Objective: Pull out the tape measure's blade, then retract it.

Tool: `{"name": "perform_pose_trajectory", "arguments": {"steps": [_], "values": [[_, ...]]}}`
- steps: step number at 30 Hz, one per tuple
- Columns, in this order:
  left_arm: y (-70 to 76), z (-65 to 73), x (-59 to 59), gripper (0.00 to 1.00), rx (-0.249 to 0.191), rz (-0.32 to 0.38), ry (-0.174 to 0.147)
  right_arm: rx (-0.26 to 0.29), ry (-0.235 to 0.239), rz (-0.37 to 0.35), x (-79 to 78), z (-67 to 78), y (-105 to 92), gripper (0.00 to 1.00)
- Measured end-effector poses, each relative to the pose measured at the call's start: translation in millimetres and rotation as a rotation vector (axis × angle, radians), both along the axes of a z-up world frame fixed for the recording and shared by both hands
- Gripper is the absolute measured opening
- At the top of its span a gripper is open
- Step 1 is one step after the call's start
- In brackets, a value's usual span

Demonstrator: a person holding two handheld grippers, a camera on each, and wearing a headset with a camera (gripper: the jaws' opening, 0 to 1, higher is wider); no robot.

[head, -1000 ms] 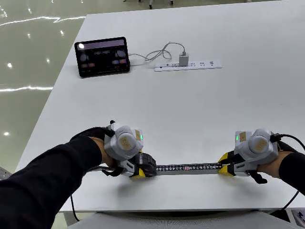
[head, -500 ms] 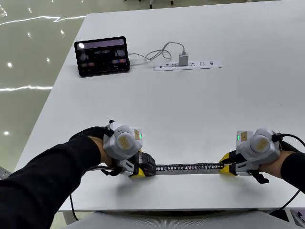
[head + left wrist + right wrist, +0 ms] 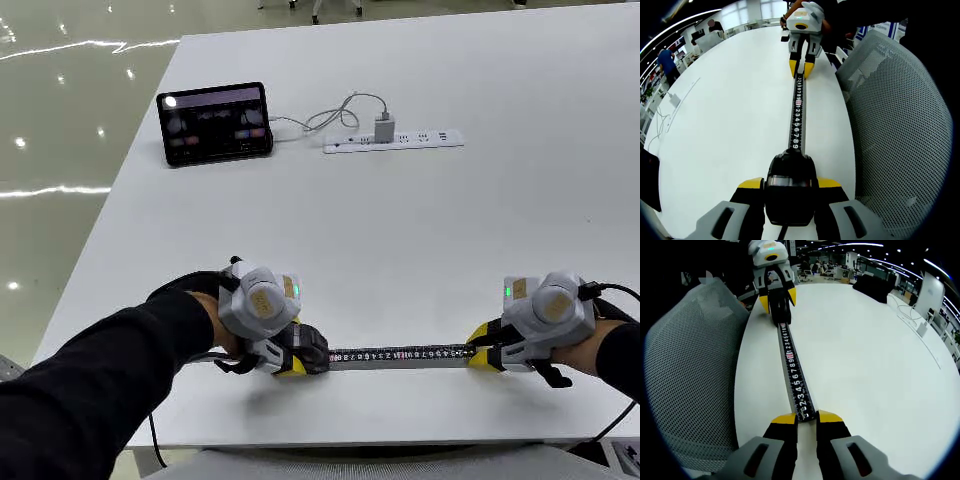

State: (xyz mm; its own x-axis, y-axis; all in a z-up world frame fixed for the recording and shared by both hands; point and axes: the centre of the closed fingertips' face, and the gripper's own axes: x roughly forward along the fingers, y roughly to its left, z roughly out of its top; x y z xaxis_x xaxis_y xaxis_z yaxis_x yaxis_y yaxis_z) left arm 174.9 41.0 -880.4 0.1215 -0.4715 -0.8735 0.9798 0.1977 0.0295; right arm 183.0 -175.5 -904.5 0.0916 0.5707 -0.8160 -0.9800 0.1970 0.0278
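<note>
A black tape measure case sits near the front edge of the white table, with my left gripper shut on it; in the left gripper view the case sits between the yellow-tipped jaws. The black blade with white numbers runs rightward along the table to my right gripper, which is shut on its tip. In the right gripper view the blade stretches from my right gripper to the left gripper far ahead. In the left gripper view the blade reaches the right gripper.
A dark tablet stands at the back left. A white power strip with a charger and cable lies behind the middle. A grey mesh chair back stands close to the table's front edge.
My right gripper has moved slightly further right, drawing a little more blade out of the case. The left gripper holds its place.
</note>
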Motion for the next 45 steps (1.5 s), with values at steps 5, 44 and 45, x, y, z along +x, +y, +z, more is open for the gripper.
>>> {"name": "perform_pose_trajectory", "arguments": {"steps": [5,44,45], "values": [[-0.2,0.1,-0.1,0.34,0.0,-0.001,0.0,-0.006,0.006,-0.005,-0.3,-0.1,-3.1,0.08],[-0.4,0.5,-0.7,0.34,0.0,0.001,0.003,-0.004,0.007,-0.008,-1.6,1.7,-14.3,0.08],[-0.4,0.5,-0.7,0.34,0.0,0.001,0.003,-0.003,0.008,-0.011,-1.4,1.5,-15.1,0.08]]}}
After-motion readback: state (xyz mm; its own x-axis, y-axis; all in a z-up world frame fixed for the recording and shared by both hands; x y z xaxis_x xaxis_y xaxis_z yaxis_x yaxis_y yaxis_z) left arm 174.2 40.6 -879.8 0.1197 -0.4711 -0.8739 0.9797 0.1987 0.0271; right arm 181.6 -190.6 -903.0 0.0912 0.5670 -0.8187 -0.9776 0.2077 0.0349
